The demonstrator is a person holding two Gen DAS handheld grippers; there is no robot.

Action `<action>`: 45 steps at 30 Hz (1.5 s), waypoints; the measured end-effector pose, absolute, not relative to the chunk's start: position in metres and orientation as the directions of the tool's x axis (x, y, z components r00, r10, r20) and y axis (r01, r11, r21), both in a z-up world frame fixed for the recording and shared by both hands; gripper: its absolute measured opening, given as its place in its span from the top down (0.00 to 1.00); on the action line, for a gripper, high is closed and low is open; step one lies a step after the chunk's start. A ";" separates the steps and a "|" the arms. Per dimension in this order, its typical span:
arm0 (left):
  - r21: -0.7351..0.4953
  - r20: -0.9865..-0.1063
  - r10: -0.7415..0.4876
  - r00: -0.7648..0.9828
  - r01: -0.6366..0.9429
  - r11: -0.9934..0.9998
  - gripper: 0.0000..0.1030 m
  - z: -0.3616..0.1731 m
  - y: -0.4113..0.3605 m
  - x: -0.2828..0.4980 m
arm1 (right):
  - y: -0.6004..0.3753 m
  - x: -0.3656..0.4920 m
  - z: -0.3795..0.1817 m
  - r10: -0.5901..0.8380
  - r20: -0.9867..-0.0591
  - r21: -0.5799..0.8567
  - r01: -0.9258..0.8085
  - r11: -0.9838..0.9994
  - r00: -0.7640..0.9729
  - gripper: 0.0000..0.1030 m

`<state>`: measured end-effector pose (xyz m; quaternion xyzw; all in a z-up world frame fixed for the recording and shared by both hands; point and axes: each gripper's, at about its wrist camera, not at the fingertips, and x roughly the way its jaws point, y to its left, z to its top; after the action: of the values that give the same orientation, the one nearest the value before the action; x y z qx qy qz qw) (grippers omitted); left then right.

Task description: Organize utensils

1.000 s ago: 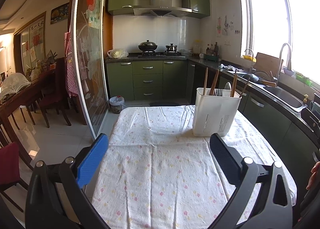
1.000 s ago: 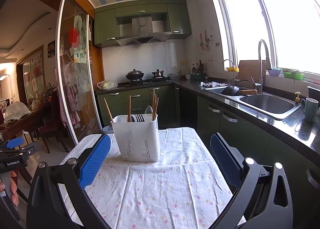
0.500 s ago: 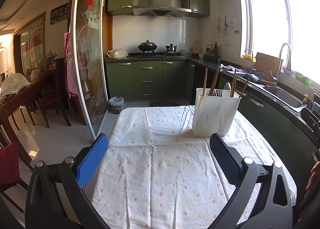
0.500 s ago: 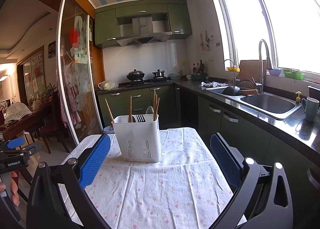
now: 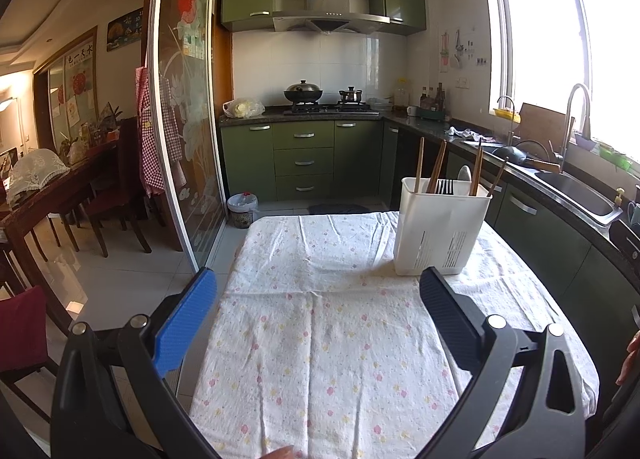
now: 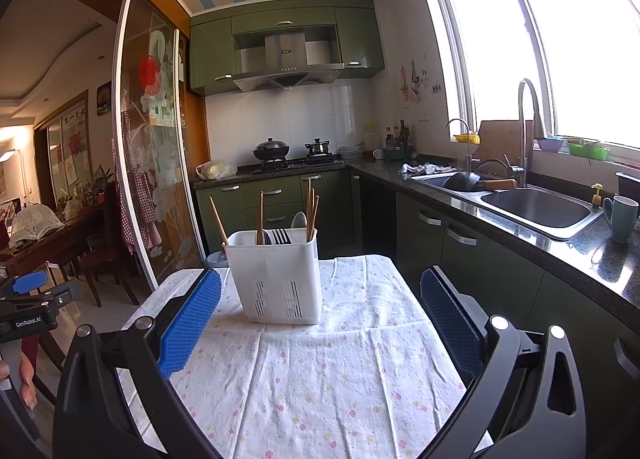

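While both tools hang above the near end of the table, I read the left gripper (image 5: pixel 318 299) as spread wide with nothing between its fingers, and the right gripper (image 6: pixel 320 303) likewise wide and empty. From my left wrist view, the white utensil holder (image 5: pixel 438 229) stands upright on the floral tablecloth (image 5: pixel 320 339), ahead and toward the right finger, clear of it. From my right wrist view the same holder (image 6: pixel 276 275) sits ahead, just left of centre, nearer the blue left pad (image 6: pixel 190 317), not touching. Wooden chopsticks (image 6: pixel 218 219) rise from its compartments, some leaning; dark fork tines (image 6: pixel 278 237) and a pale spoon bowl (image 6: pixel 299 220) show at the rim. I cannot tell how the compartments divide inside. Beyond lies the counter with a sink (image 6: pixel 536 209) and a mug (image 6: pixel 622 217). A fingertip (image 5: pixel 280 453) is cut off at the bottom edge of the left view.
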<state>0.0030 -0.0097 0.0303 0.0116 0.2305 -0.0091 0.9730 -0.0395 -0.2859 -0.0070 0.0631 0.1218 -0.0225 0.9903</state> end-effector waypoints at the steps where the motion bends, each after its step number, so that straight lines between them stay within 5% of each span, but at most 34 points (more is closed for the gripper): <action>1: 0.021 -0.449 -0.007 0.894 0.018 1.000 0.06 0.031 -0.009 0.003 | -0.286 -0.039 -0.007 -0.029 -0.244 0.119 0.060 0.991 0.969 0.04; 37: -0.014 -0.479 -0.074 0.875 0.077 0.997 0.06 0.030 0.000 0.009 | -0.285 -0.036 -0.009 -0.026 -0.248 0.116 0.057 0.992 0.968 0.04; 45: -0.023 -0.420 -0.090 0.903 0.088 0.996 0.06 0.032 0.003 0.007 | -0.286 -0.035 -0.011 -0.026 -0.250 0.117 0.056 0.992 0.968 0.04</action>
<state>0.0072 0.0029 0.0323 -0.0018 0.2154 -0.0456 0.9755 -0.0354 -0.2860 -0.0107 0.0615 0.1251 -0.0207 0.9900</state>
